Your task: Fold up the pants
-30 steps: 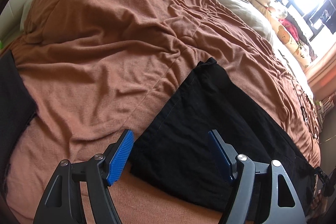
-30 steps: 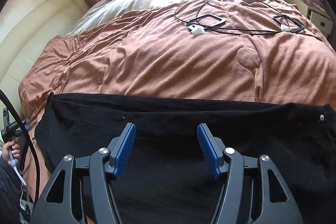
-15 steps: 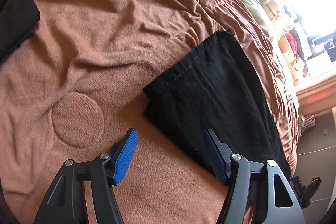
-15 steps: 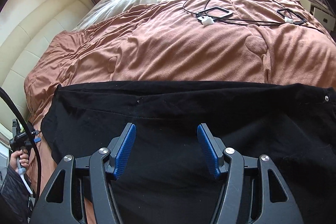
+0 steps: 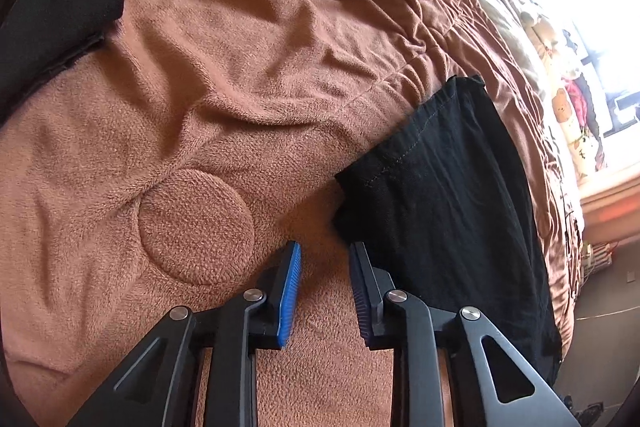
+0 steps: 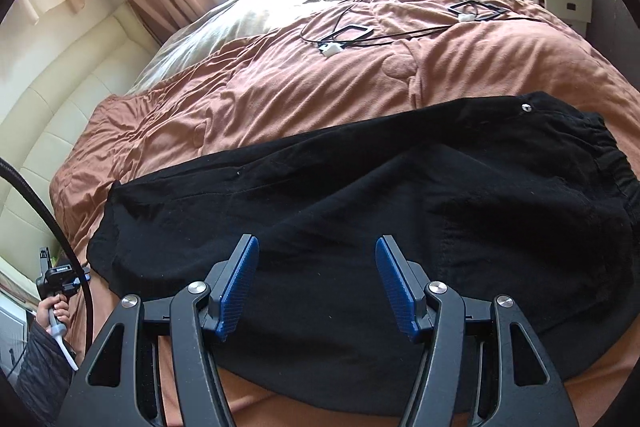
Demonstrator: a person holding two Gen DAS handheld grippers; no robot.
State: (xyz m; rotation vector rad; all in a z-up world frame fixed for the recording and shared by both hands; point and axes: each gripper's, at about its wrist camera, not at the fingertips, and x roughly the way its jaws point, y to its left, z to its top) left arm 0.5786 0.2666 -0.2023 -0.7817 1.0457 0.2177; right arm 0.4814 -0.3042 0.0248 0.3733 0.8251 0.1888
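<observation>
The black pants [image 6: 360,195] lie flat across a bed covered by a brown fleece blanket [image 5: 224,75], folded lengthwise so the legs stack in one long band. The cloth is matte and woven, with faint creases and a stitched hem at the leg end. In the right wrist view the gathered elastic waistband [image 6: 616,163] sits ahead and to the right of the right tongs [image 6: 316,281], with a small metal snap [image 6: 526,108] just beyond it; the leg hems lie ahead and to the left.

The right tongs stand wide apart over the middle of the pants, their ribbed blue pads [image 6: 240,283] holding nothing.

The left tongs [image 5: 325,289] have narrowed to a slim gap with only blanket showing between them. The right-hand pad sits just beside the near corner of the pant hem [image 5: 360,183]; whether it touches the cloth I cannot tell. Left of these tongs, a round quilted disc [image 5: 196,227] is pressed into the plush, nubby blanket. Farther ahead and to the left rests a dark folded fabric [image 5: 52,11].

Beyond the pants in the right wrist view, thin black cables [image 6: 360,35] lie looped on the blanket.
</observation>
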